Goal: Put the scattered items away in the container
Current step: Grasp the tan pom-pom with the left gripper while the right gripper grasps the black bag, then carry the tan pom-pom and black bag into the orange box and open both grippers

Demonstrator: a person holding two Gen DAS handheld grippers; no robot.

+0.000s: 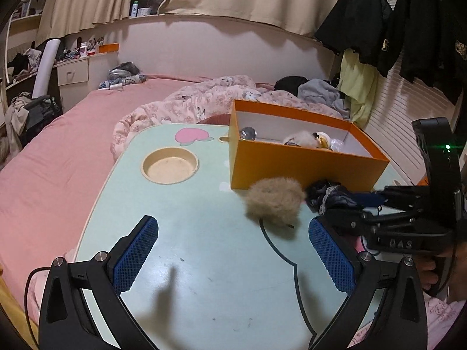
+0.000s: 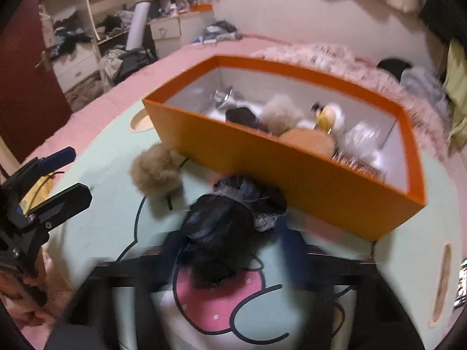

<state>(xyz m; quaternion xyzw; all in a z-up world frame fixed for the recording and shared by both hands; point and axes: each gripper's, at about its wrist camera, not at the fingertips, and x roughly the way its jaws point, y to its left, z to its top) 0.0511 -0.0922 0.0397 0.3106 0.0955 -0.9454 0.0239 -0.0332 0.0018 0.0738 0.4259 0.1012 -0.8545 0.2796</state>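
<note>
- Mint-green lap table [image 1: 189, 262] fills the lower half of the left wrist view, lying on a pink bed [image 1: 43, 175].
- Orange box [image 1: 300, 166] sits right of centre on the table, small items inside.
- Left gripper [image 1: 233, 250], bottom of frame, spreads its blue pads [image 1: 135, 250] wide, holding nothing.
- Right gripper [image 2: 230, 250] is blurred in its own view; a dark cloth bundle [image 2: 221, 227] lies between its fingers, but whether it grips cannot be told.
- Beige fluffy pom-pom [image 1: 274, 201] rests just in front of the box, beside the bundle.
</note>
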